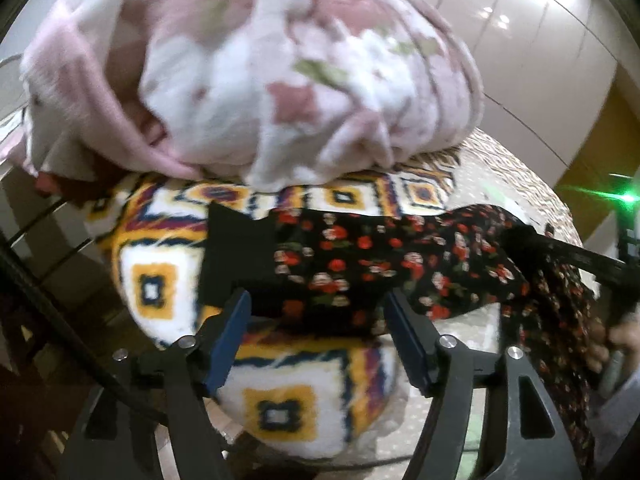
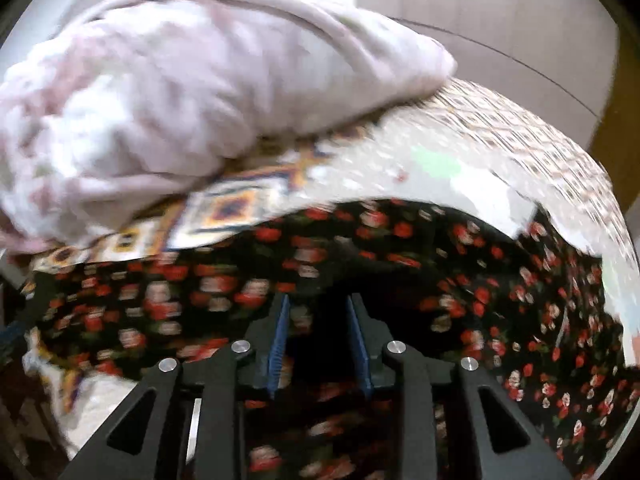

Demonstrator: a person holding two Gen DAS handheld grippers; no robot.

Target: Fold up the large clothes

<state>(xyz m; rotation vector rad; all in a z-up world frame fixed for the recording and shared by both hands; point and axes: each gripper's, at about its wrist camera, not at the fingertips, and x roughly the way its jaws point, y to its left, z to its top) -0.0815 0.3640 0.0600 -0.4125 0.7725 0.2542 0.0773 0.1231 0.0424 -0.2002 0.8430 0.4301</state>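
While the left gripper (image 1: 318, 304) hangs above the bed, its blue-padded fingers (image 1: 230, 336) stand wide apart, with nothing between them. Beyond the tips, toward 12 o'clock, the black dress (image 1: 360, 256) with red flowers stretches across the view from centre to 3 o'clock. Whether the left pads touch the cloth, cannot tell; they look just short of it.

At 3 o'clock in the left view the right gripper (image 1: 520, 236) reaches in from the edge, a black bar with dress cloth bunched at its tip and hanging down from it. A bit of hand (image 1: 618, 344) shows at 4 o'clock, blurred.

Right wrist view: right gripper (image 2: 318, 300) with fingers (image 2: 280, 336) only narrowly parted, dark flowered cloth lying between and around them. The view is motion-blurred, so a firm pinch cannot be confirmed there.

Dress lies partly on a white blanket (image 1: 160, 280) with yellow and navy squares, which sits at 9 o'clock of the dress. A pink and white flowered quilt (image 1: 248, 72) is heaped at 12 o'clock, resting on the blanket. Patterned bedspread (image 1: 504, 168) shows at 2 o'clock. Pale cupboard doors (image 1: 532, 40) stand behind.
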